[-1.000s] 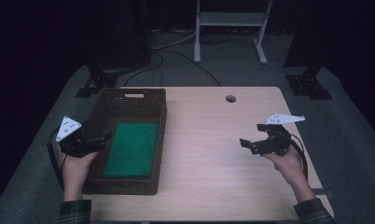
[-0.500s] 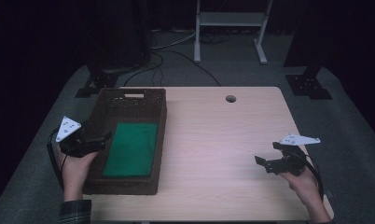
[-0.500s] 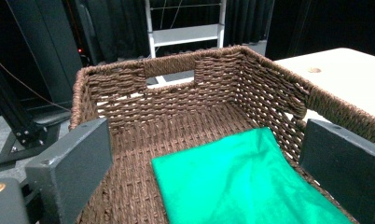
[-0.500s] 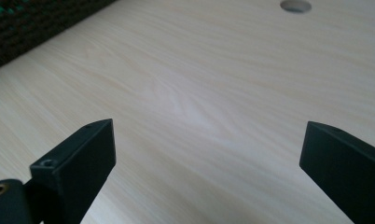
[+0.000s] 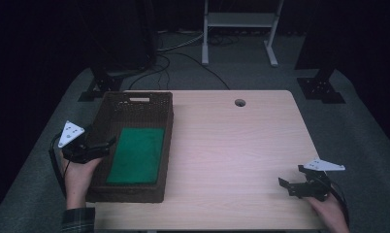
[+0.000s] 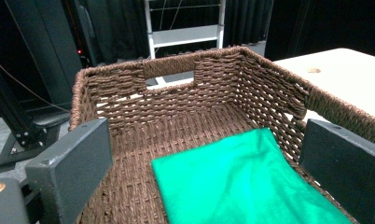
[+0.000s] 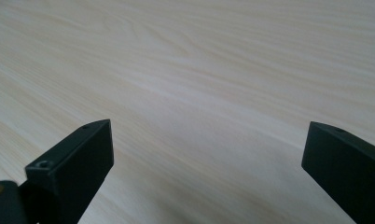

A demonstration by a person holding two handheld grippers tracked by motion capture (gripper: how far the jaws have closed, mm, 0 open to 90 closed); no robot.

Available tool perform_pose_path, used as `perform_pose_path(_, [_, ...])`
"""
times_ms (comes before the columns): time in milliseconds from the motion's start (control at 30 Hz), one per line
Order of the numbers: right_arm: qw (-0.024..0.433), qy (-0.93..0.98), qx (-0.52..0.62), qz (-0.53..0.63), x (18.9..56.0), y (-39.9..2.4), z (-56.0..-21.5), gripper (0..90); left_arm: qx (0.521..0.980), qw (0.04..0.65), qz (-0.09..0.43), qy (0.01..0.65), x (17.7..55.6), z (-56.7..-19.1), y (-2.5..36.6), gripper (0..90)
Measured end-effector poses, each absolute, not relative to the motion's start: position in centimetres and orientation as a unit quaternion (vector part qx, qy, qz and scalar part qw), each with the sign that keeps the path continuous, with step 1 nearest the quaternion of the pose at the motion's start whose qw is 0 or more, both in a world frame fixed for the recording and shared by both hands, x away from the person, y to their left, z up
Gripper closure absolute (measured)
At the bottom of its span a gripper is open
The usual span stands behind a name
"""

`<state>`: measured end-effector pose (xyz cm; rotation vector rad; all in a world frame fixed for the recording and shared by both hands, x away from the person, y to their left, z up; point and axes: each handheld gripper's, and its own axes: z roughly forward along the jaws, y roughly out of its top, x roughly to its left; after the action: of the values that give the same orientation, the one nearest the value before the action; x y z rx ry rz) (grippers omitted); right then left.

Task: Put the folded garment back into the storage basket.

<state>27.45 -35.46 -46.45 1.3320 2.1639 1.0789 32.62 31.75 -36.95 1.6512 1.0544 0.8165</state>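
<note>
currently the left tool (image 5: 107, 144) hangs open-jawed over the basket (image 5: 135, 99) rim above the folded green cloth (image 5: 137, 155) lying inside; right tool (image 5: 287, 187) open, idle; advise lowering squarely onto the cloth edge before closing.

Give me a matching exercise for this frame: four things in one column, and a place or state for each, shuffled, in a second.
Things:
1. green cloth
2. wicker basket
3. left tool
4. right tool

Places or states:
A. open, over bare wood at the table's near right corner
B. stands on the left part of the table
C. lies folded flat on the basket's floor
D. open, at the basket's left wall

Pairs: 1-C, 2-B, 3-D, 4-A
</note>
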Motion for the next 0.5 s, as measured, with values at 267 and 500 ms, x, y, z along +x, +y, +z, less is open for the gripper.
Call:
perform_pose_path(267, [0.194,0.779,0.479,0.356,26.3,-36.6,-48.1,1.2,0.677,0.501,0.330,0.426,32.4,-36.7,31.5,1.7])
perform_pose_path(500, [0.192,0.788,0.478,0.339,26.4,-37.0,-48.8,1.2,0.671,0.520,0.330,0.413,31.6,-35.1,29.9,1.7])
